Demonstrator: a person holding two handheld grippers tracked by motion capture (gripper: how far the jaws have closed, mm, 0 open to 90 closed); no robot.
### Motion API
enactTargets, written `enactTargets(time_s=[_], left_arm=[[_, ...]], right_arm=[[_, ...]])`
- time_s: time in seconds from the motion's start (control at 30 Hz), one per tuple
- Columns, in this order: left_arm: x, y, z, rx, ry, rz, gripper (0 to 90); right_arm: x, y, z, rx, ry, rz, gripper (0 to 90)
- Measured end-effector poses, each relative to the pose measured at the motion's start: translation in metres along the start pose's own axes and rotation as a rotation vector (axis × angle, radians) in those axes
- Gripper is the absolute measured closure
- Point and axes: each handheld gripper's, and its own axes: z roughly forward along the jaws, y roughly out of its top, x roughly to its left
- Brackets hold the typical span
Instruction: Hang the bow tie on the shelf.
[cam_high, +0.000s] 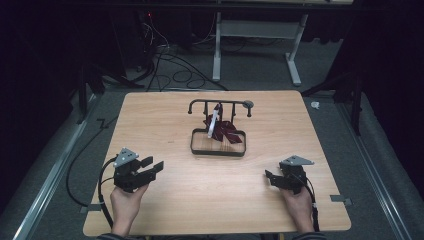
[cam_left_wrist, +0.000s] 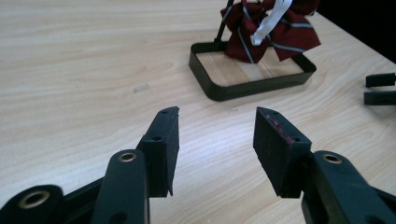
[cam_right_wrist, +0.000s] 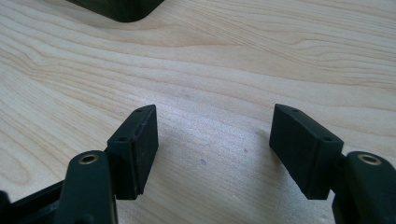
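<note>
A dark red striped bow tie (cam_high: 223, 129) with a white strap (cam_high: 214, 122) hangs from a small black rack (cam_high: 220, 104) whose tray base (cam_high: 218, 150) sits at the middle of the table. In the left gripper view the bow tie (cam_left_wrist: 280, 32) and tray base (cam_left_wrist: 219, 88) lie ahead, to the upper right. My left gripper (cam_high: 152, 165) rests near the table's front left, open and holding nothing (cam_left_wrist: 215, 122). My right gripper (cam_high: 269, 176) rests near the front right, open, bare wood between its jaws (cam_right_wrist: 214, 122).
The wooden table (cam_high: 165, 120) stands on grey carpet. Cables (cam_high: 175, 70) lie on the floor behind it, beside a white desk frame (cam_high: 295, 55). The other gripper's jaw tips (cam_left_wrist: 380, 88) show at the right edge of the left gripper view.
</note>
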Motion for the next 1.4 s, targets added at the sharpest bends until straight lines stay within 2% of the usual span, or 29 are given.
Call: enactTargets(time_s=[0.3, 0.47, 0.5, 0.93, 0.97, 1.1, 1.13, 1.2, 1.23, 1.4], left_arm=[[0.003, -0.016, 0.012, 0.04, 0.023, -0.008, 49.8], [0.003, -0.027, 0.021, 0.066, 0.056, 0.01, 47.9], [0.003, -0.032, 0.025, 0.077, 0.077, 0.02, 47.7], [0.005, -0.051, 0.043, 0.093, 0.165, 0.04, 44.5], [0.006, -0.054, 0.046, 0.106, 0.182, 0.051, 43.8], [0.006, -0.062, 0.052, 0.131, 0.206, 0.062, 41.7], [0.005, -0.063, 0.055, 0.159, 0.218, 0.078, 40.7], [0.004, -0.068, 0.056, 0.121, 0.221, 0.094, 37.4], [0.004, -0.068, 0.056, 0.119, 0.217, 0.079, 38.0], [0.004, -0.068, 0.056, 0.119, 0.218, 0.078, 37.3]], right_arm=[[0.0, 0.0, 0.0, 0.0, 0.0, 0.001, 33.8], [0.0, 0.0, 0.0, 0.0, 0.0, 0.0, 33.9], [0.0, 0.0, 0.0, 0.0, 0.0, 0.0, 33.9], [0.001, 0.0, 0.0, 0.002, -0.003, -0.006, 33.8], [0.001, 0.0, 0.0, 0.001, -0.004, -0.008, 33.8], [0.001, 0.0, 0.0, 0.001, -0.004, -0.009, 33.9], [0.001, 0.0, 0.0, 0.003, -0.005, -0.01, 33.9], [0.001, 0.0, 0.0, 0.001, -0.006, -0.009, 33.9], [0.001, 0.0, 0.0, 0.001, -0.006, -0.009, 33.9], [0.001, 0.0, 0.0, 0.001, -0.008, -0.01, 33.9]])
